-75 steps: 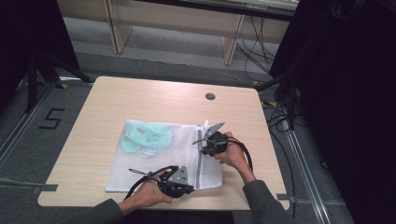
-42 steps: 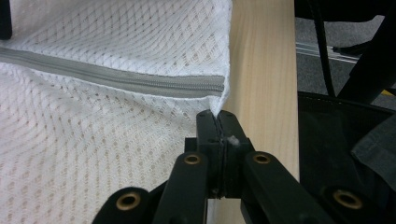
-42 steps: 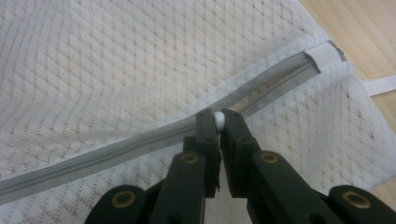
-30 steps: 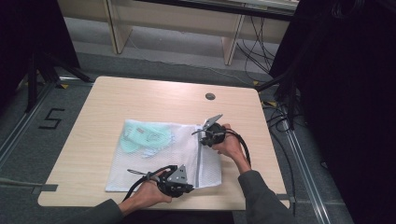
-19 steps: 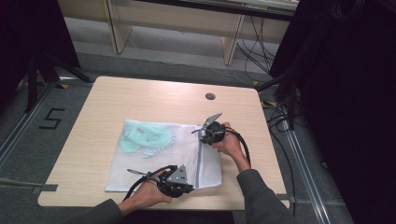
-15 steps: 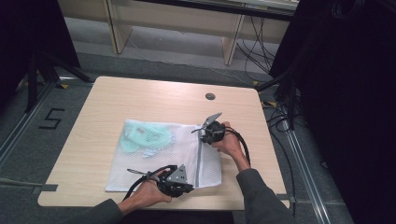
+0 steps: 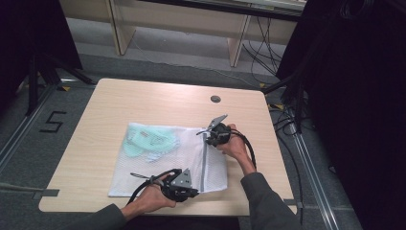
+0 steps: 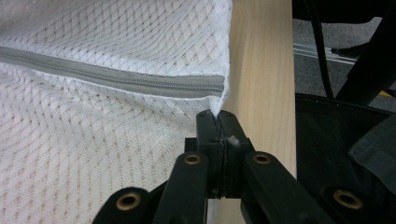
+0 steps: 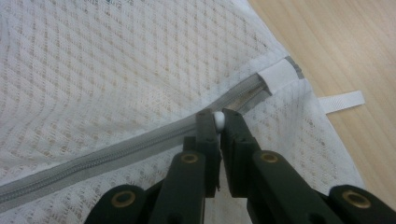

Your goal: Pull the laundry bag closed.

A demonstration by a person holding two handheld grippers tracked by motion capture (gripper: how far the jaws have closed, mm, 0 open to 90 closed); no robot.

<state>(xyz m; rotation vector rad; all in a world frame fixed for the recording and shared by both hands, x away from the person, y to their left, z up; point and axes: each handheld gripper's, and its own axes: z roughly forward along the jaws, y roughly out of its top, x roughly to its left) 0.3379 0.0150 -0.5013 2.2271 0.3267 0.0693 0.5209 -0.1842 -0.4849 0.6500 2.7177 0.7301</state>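
Note:
A white mesh laundry bag (image 7: pixel 163 163) lies flat on the wooden table (image 7: pixel 119 105), with pale green clothing (image 7: pixel 146 141) inside its far left part. A grey zipper (image 7: pixel 204 165) runs along its right side. My left gripper (image 8: pixel 217 122) is shut on the bag's near corner beside the zipper's end (image 8: pixel 205 87); in the high view it sits at the front edge (image 7: pixel 184 184). My right gripper (image 9: pixel 218 120) is shut on the white zipper pull (image 9: pixel 218 119) near the zipper's far end, at the bag's far right corner (image 7: pixel 213 134).
A white fabric tab (image 9: pixel 278 74) covers the zipper's far end, and a white loop (image 9: pixel 341 101) sticks out onto the wood. A round cable hole (image 7: pixel 215 98) is at the table's back. Cables trail from both grippers. Dark floor and black stands surround the table.
My right gripper has moved away from me along the zipper toward the bag's far corner. My left gripper has stayed at the near corner.

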